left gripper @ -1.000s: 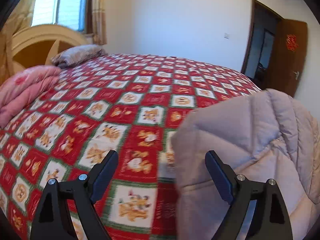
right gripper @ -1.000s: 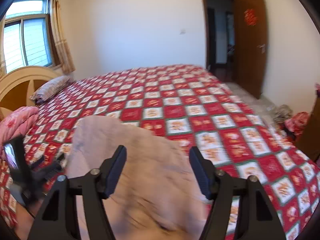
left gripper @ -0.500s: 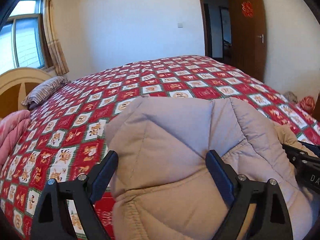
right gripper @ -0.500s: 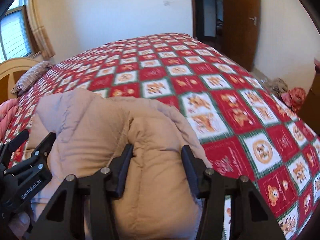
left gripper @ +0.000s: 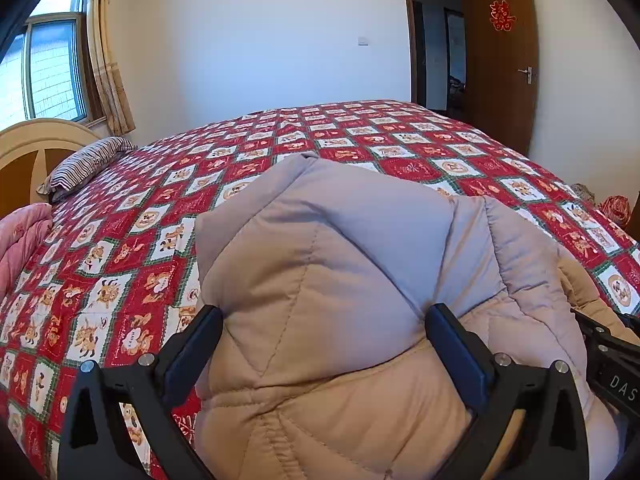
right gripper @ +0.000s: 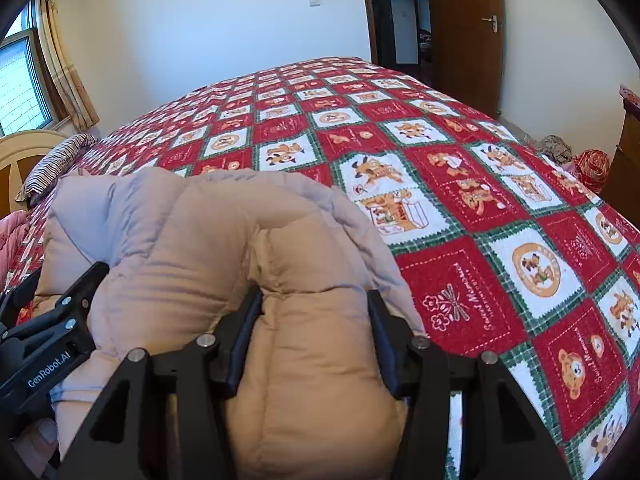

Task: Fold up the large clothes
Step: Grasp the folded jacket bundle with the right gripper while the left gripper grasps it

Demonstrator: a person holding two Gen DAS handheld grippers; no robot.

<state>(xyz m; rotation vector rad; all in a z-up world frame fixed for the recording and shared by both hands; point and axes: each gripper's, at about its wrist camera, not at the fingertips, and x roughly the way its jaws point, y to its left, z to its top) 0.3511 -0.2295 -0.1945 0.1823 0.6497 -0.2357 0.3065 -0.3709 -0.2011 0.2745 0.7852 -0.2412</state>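
Observation:
A puffy beige-grey down jacket [left gripper: 340, 240] lies bunched on the red patterned bedspread [left gripper: 120, 260] at the near edge of the bed. My left gripper [left gripper: 328, 344] straddles a quilted bulge of it. Its jaws are opening and stand wide, with the padding swelling between them. In the right wrist view the jacket [right gripper: 192, 232] fills the lower left, and my right gripper [right gripper: 314, 336] is shut on a thick fold of it, the pads sunk into the padding. The left gripper's body [right gripper: 52, 320] shows at the left there, against the jacket's side.
The bedspread [right gripper: 480, 200] stretches far ahead and to the right. A striped pillow [left gripper: 86, 160], a pink quilt [left gripper: 20, 240] and a wooden headboard [left gripper: 24, 148] sit at the left. A brown door [left gripper: 500, 60] stands open at the back right. Bundles [right gripper: 592, 164] lie on the floor.
The left gripper swung from over the bedspread onto the jacket, which now sits between its fingers. The right gripper came down onto the jacket and narrowed its jaws on a fold.

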